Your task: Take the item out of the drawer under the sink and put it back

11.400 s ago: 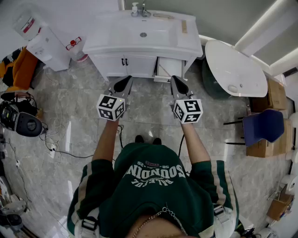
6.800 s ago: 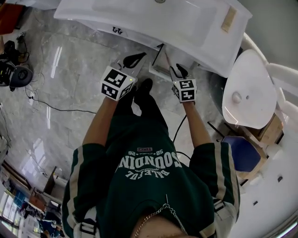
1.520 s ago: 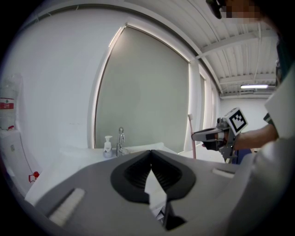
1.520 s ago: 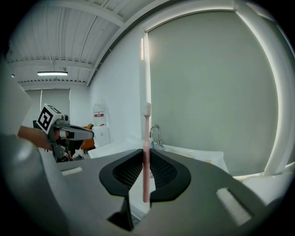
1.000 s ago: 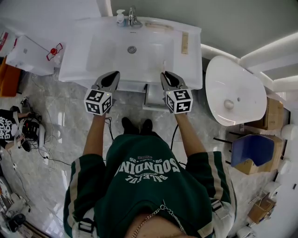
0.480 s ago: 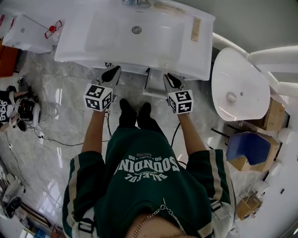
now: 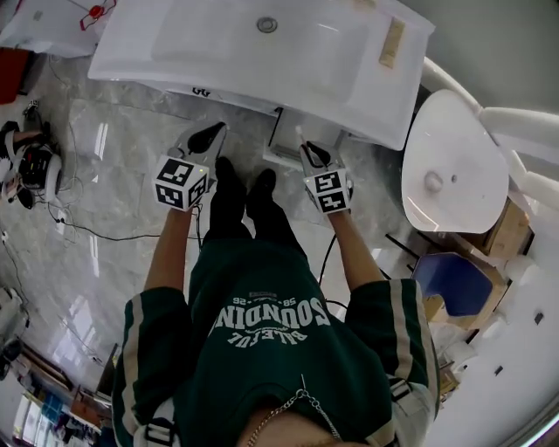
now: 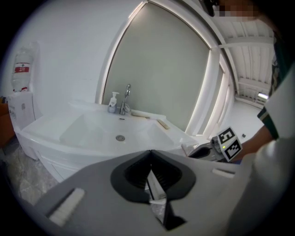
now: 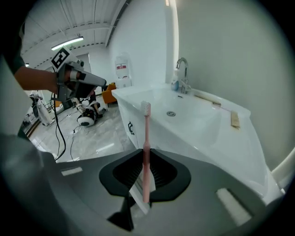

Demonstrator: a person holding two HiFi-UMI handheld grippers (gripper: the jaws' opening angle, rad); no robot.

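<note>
Right tool (image 7: 311, 154): we clamp the pink toothbrush (image 9: 146, 138) upright, beside the open drawer (image 7: 281, 150) under the sink (image 7: 349, 79) front edge.
Left tool (image 7: 207, 136): our jaws are together, nothing between them, near the sink's front edge.

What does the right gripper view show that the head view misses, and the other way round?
Only the right gripper view: the faucet, and a clear look at the pink toothbrush clamped upright in the right tongs. Only the head view: the person's green shirt, the open drawer under the sink, a blue chair. Both: that white sink, its drain and the left tongs.
</note>
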